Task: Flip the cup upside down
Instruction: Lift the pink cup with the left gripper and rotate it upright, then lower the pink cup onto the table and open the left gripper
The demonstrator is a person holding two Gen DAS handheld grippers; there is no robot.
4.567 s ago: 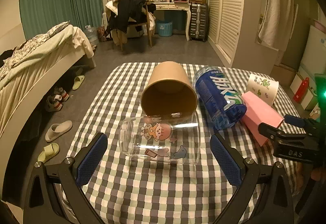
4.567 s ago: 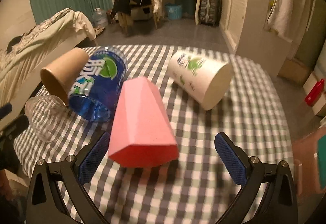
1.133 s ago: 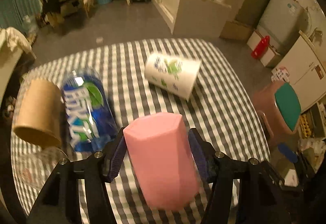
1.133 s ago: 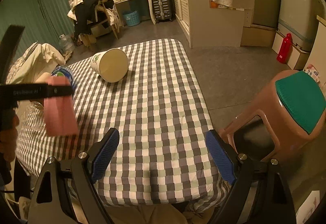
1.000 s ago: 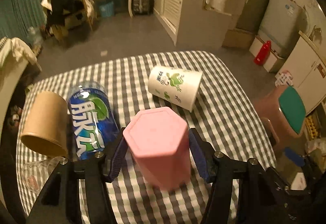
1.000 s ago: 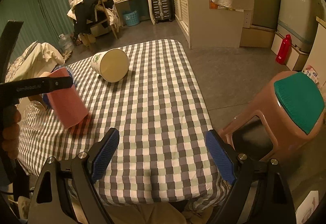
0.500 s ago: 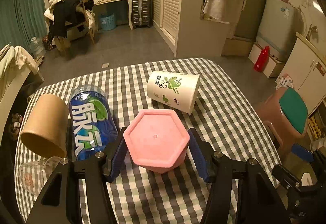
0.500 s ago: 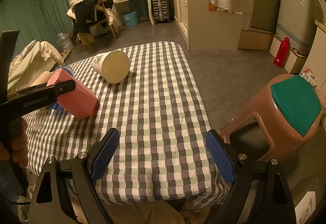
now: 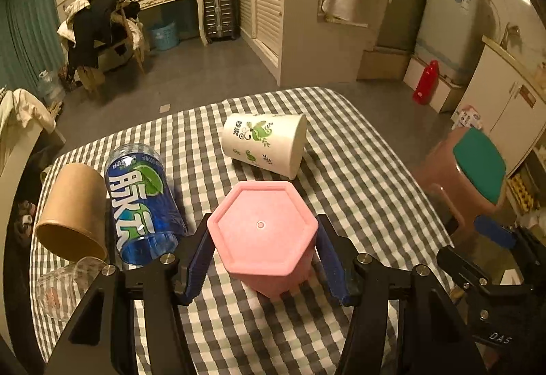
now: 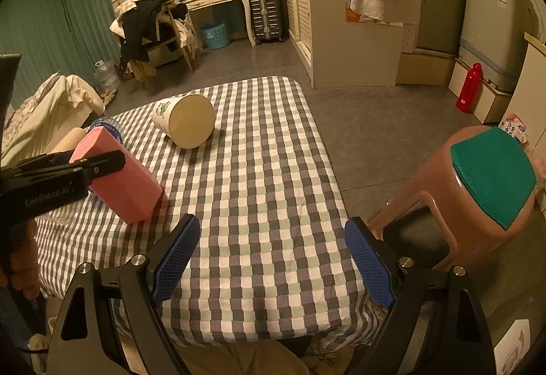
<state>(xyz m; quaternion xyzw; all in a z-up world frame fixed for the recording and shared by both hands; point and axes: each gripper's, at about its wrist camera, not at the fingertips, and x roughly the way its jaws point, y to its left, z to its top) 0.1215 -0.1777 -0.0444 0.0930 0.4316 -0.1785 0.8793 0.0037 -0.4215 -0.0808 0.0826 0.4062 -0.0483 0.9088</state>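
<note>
A pink hexagonal cup (image 9: 262, 238) is held upside down between the blue pads of my left gripper (image 9: 264, 259), its closed base facing up. In the right wrist view the pink cup (image 10: 119, 180) is tilted, with its lower rim on or just above the checked tablecloth (image 10: 259, 170), and the left gripper's black finger (image 10: 99, 165) lies across it. My right gripper (image 10: 269, 255) is open and empty over the table's near edge.
On the cloth lie a white printed paper cup (image 9: 264, 144), a blue can-shaped cup (image 9: 140, 204), a brown paper cup (image 9: 70, 211) and a clear glass (image 9: 65, 289), all on their sides. A brown stool with a green seat (image 10: 484, 190) stands right of the table.
My left gripper has turned the pink cup base-up and lowered it toward the cloth. My right gripper has barely moved.
</note>
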